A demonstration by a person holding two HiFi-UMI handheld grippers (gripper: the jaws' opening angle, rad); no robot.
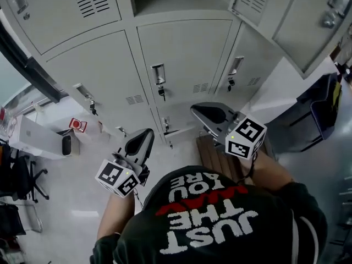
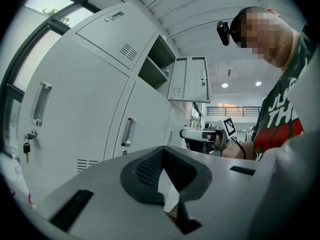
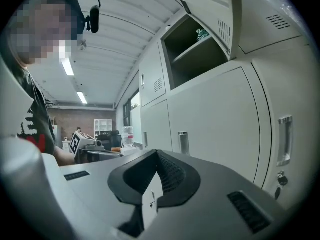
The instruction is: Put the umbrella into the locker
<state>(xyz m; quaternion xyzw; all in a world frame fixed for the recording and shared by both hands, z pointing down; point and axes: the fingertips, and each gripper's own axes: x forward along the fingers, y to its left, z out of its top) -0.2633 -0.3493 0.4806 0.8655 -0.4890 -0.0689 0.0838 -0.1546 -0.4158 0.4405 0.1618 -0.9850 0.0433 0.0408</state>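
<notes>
No umbrella shows plainly in any view. The grey lockers (image 1: 181,54) stand in front of me, and one upper compartment (image 3: 192,49) is open with its door (image 2: 190,79) swung out. A small green-and-white thing (image 3: 201,33) lies at the back of its shelf, too small to name. My left gripper (image 1: 144,138) is held low at the left, shut and empty. The right gripper (image 1: 201,111) hangs level at the right, also shut with nothing between its jaws. Each gripper shows in the other's view, as the right gripper (image 2: 202,134) and the left gripper (image 3: 87,144).
Keys hang in several lower locker locks (image 1: 161,94). A slatted wooden bench (image 1: 217,155) stands on the floor under my right hand. A dark chair or bag (image 1: 316,111) sits at the right. At the left are a white box (image 1: 41,139) and a black office chair (image 1: 22,180).
</notes>
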